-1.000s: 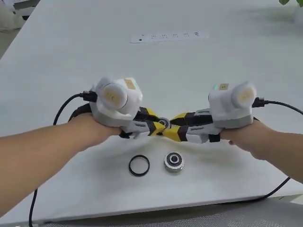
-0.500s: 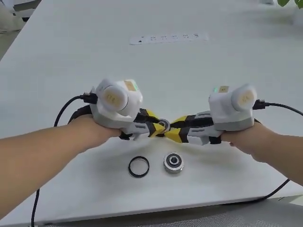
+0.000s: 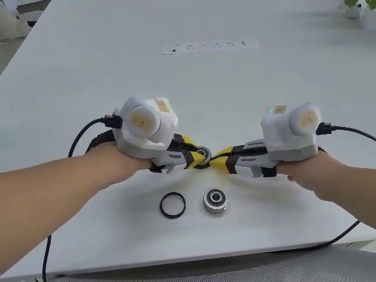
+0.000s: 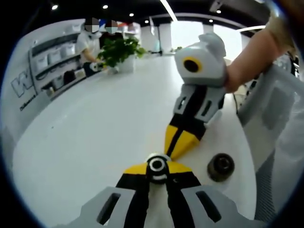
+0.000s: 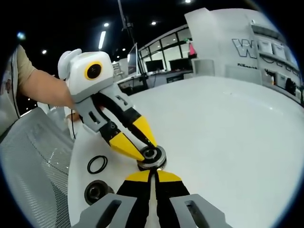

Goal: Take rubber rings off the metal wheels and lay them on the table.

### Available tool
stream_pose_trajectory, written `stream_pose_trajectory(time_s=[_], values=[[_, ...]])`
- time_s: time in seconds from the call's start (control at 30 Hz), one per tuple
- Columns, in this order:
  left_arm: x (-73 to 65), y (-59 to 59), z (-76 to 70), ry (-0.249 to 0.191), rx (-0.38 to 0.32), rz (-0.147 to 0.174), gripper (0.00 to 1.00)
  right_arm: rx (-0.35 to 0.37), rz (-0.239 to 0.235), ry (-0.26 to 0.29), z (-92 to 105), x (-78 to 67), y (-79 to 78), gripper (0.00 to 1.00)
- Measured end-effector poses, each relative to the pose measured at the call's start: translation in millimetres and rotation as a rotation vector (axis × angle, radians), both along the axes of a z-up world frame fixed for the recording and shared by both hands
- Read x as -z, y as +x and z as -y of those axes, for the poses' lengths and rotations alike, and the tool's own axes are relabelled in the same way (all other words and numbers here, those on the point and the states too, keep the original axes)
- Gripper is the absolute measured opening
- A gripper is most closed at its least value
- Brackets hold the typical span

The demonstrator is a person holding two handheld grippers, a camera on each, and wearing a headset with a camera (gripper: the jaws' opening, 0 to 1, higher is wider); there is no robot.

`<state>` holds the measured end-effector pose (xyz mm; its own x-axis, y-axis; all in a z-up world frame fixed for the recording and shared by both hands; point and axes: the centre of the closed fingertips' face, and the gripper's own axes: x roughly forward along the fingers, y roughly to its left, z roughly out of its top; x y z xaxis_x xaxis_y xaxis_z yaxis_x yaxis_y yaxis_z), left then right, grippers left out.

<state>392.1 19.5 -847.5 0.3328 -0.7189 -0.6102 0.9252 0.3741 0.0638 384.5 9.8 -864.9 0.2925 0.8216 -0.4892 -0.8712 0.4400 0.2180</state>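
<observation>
My left gripper (image 3: 198, 157) is shut on a small metal wheel (image 3: 203, 155) and holds it above the table. The same wheel (image 4: 156, 165) sits between its yellow jaws in the left gripper view. My right gripper (image 3: 217, 160) faces it from the right. Its jaws are shut at the wheel's (image 5: 152, 156) rim, pinching the black rubber ring there. A loose black rubber ring (image 3: 172, 205) lies flat on the table below the grippers. A second metal wheel (image 3: 215, 200) stands beside it.
The white table (image 3: 188, 88) stretches far ahead, with a power strip (image 3: 210, 45) set in it. Black cables (image 3: 76, 141) trail from both grippers. The near table edge runs just below the ring and wheel. A plant (image 4: 118, 51) stands at the far end.
My right gripper has drawn slightly to the right, away from the wheel. The left gripper and the parts on the table have stayed put.
</observation>
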Motion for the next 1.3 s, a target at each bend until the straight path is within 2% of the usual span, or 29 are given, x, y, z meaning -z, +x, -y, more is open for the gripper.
stream_pose_trajectory(time_s=[0.03,0.13,0.43,0.5,0.53,0.67,0.8,0.87,1.3], values=[[-0.1,-0.1,0.0,0.001,0.000,0.001,0.13,0.011,-0.020,0.010,0.3,-0.1,0.1,0.00],[-0.1,-0.7,0.1,0.003,-0.001,0.002,0.13,0.026,-0.034,0.020,1.0,-0.4,0.7,0.00],[0.4,-0.6,-0.5,0.011,-0.008,0.002,0.13,0.101,-0.130,0.085,2.7,-4.3,1.9,0.00],[0.7,-0.5,-0.8,0.012,-0.010,0.000,0.13,0.133,-0.149,0.114,3.3,-7.5,4.5,0.00],[0.7,-0.8,-0.6,0.012,-0.009,-0.001,0.13,0.153,-0.173,0.152,1.4,-12.3,5.7,0.00],[1.1,-0.2,-0.9,0.024,-0.010,0.005,0.12,0.149,-0.158,0.135,0.1,-13.0,5.5,0.00],[1.7,0.8,-1.0,0.033,-0.018,0.006,0.12,0.157,-0.178,0.165,-1.7,-16.6,3.9,0.00],[1.9,1.3,-1.2,0.036,-0.021,0.006,0.12,0.153,-0.167,0.155,-1.6,-16.8,3.7,0.00],[2.9,2.6,-1.1,0.044,-0.027,0.012,0.12,0.135,-0.177,0.165,-9.3,-22.1,0.4,0.00]])
